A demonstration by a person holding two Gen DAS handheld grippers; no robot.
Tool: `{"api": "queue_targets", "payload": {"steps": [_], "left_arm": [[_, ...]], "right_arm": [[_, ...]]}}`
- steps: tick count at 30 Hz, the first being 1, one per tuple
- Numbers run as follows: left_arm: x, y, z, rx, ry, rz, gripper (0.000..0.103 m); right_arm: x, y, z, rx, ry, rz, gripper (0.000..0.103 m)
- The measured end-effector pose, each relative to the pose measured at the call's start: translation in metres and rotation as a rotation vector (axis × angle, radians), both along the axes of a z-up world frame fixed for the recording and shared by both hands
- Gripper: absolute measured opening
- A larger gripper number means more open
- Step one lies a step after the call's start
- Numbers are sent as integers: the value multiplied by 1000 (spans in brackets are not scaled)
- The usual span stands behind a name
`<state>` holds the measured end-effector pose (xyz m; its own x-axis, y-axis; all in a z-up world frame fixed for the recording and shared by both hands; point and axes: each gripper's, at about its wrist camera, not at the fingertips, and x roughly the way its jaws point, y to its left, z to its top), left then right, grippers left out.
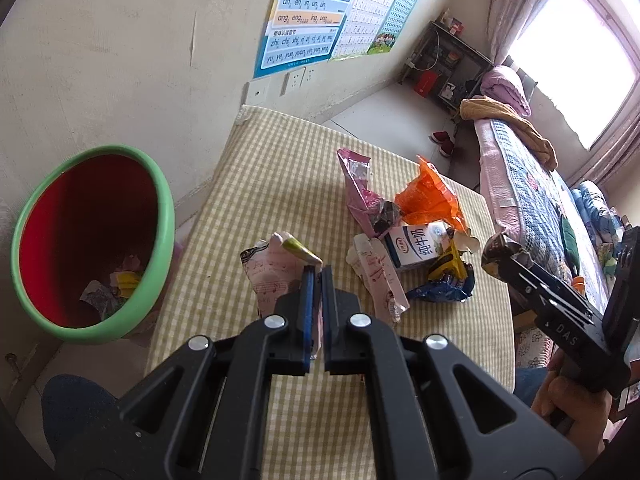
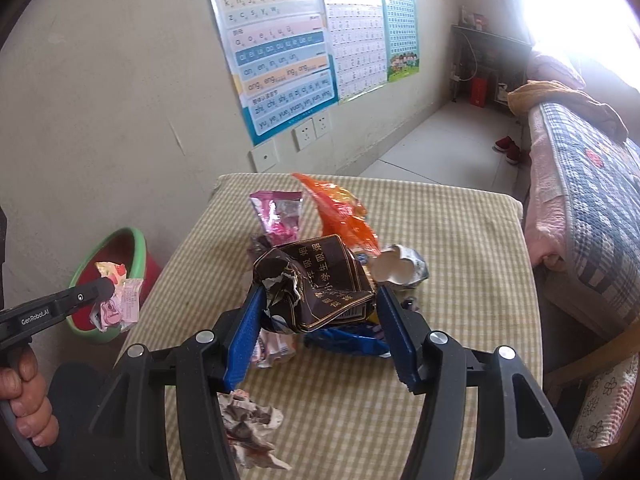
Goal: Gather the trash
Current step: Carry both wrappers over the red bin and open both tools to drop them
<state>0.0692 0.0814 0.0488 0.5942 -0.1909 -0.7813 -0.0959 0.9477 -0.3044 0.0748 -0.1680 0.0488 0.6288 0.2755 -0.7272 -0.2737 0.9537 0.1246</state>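
Note:
My left gripper (image 1: 316, 270) is shut on a crumpled pink wrapper (image 1: 276, 276) and holds it above the table's left side, near the red bin with a green rim (image 1: 158, 216). From the right wrist view the wrapper (image 2: 118, 300) hangs in front of the bin (image 2: 140, 256). My right gripper (image 2: 320, 292) is shut on a crushed dark brown cigarette pack (image 2: 320, 284), held above the trash pile; it also shows in the left wrist view (image 1: 500, 250). On the table lie a milk carton (image 1: 416, 246), an orange bag (image 1: 430, 196), a pink foil wrapper (image 1: 360, 192) and a blue wrapper (image 1: 436, 292).
The small table has a yellow checked cloth (image 1: 272, 168) and stands against a wall with posters (image 1: 304, 16). The bin holds some trash. A bed (image 1: 532, 184) runs along the right. A crumpled paper (image 2: 248, 428) lies at the table's near edge.

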Motion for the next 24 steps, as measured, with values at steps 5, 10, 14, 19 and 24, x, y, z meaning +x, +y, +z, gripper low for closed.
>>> {"api": "queue_targets", "payload": {"steps": [5, 10, 14, 19, 24], "left_arm": [[-11, 26, 6, -16, -20, 45, 3], [-22, 58, 14, -22, -45, 97, 3], [-30, 89, 17, -29, -57, 150, 3], [-42, 126, 14, -50, -56, 218, 3], [-53, 160, 7, -70, -54, 269, 3]], "right_arm": [[-4, 37, 2, 2, -2, 70, 56], [-6, 77, 6, 4, -11, 139, 56], [-5, 114, 8, 3, -17, 197, 56], [-4, 160, 9, -5, -17, 272, 56], [-4, 200, 9, -10, -14, 335, 56]]}}
